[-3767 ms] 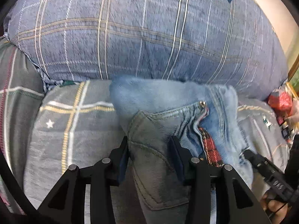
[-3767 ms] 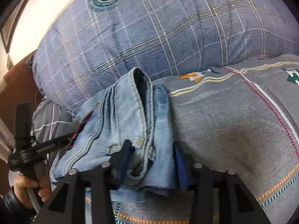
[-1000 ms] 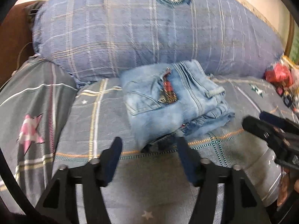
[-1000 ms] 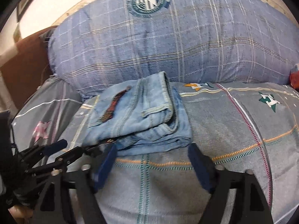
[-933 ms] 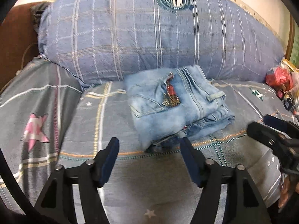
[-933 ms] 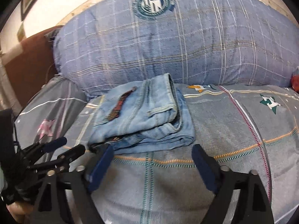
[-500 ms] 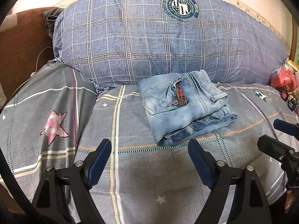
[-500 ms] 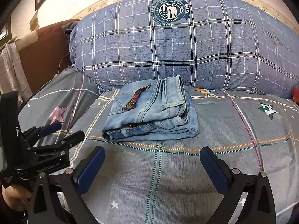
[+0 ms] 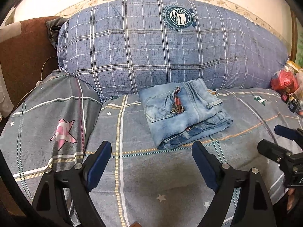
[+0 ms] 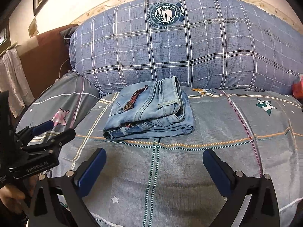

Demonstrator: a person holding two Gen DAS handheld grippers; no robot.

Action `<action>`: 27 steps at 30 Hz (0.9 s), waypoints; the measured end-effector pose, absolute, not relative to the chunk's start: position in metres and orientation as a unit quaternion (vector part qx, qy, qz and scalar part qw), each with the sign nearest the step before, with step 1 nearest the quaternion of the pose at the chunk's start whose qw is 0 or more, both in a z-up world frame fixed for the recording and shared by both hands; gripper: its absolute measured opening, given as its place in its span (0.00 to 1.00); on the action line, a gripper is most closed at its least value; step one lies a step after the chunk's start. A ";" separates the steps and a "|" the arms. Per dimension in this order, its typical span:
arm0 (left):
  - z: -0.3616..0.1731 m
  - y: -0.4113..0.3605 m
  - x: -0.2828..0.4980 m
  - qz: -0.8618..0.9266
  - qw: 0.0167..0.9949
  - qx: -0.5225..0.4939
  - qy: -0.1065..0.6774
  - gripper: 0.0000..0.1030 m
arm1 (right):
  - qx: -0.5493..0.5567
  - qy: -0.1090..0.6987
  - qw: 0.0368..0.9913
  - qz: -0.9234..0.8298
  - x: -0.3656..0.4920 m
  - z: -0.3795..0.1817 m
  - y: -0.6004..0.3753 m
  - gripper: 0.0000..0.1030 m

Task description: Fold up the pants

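Observation:
A folded pair of light blue jeans [image 9: 181, 113] lies in a compact bundle on the grey checked bedsheet [image 9: 132, 170], just in front of the big blue plaid pillow [image 9: 170, 53]. My left gripper [image 9: 151, 145] hovers short of the bundle, its jaws opening wide with only sheet between them. In the right wrist view the jeans [image 10: 151, 113] lie ahead of my right gripper [image 10: 154, 152], which is open and holds nothing. Each gripper shows at the edge of the other's view: the right gripper [image 9: 280, 140] and the left gripper [image 10: 51, 130].
A brown headboard [image 9: 24, 56] with a white cable stands at the left. Red packets and small items [image 9: 286, 83] crowd the bed's right edge. A second grey pillow with a pink star [image 9: 64, 132] lies left of the jeans. Pale cloth [image 10: 11, 83] hangs far left.
Both grippers have let go of the jeans, opened wide and drawn back and up from the bundle. The jeans stay folded against the pillow.

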State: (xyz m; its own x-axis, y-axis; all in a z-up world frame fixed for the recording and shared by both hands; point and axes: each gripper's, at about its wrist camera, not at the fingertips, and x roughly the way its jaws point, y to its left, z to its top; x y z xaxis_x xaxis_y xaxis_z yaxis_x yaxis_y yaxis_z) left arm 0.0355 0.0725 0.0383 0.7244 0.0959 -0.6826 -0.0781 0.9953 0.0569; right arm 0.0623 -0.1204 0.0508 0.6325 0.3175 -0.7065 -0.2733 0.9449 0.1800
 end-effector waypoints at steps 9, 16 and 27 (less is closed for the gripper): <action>0.055 0.065 0.023 0.047 0.933 0.016 0.357 0.84 | 0.031 0.378 0.908 0.176 0.049 0.069 -0.118 1.00; 0.060 0.062 0.019 0.035 0.932 0.008 0.360 0.84 | 0.027 0.364 0.913 0.182 0.039 0.081 -0.119 1.00; 0.059 0.057 0.017 0.039 0.931 0.014 0.363 0.84 | 0.025 0.369 0.912 0.177 0.038 0.081 -0.122 1.00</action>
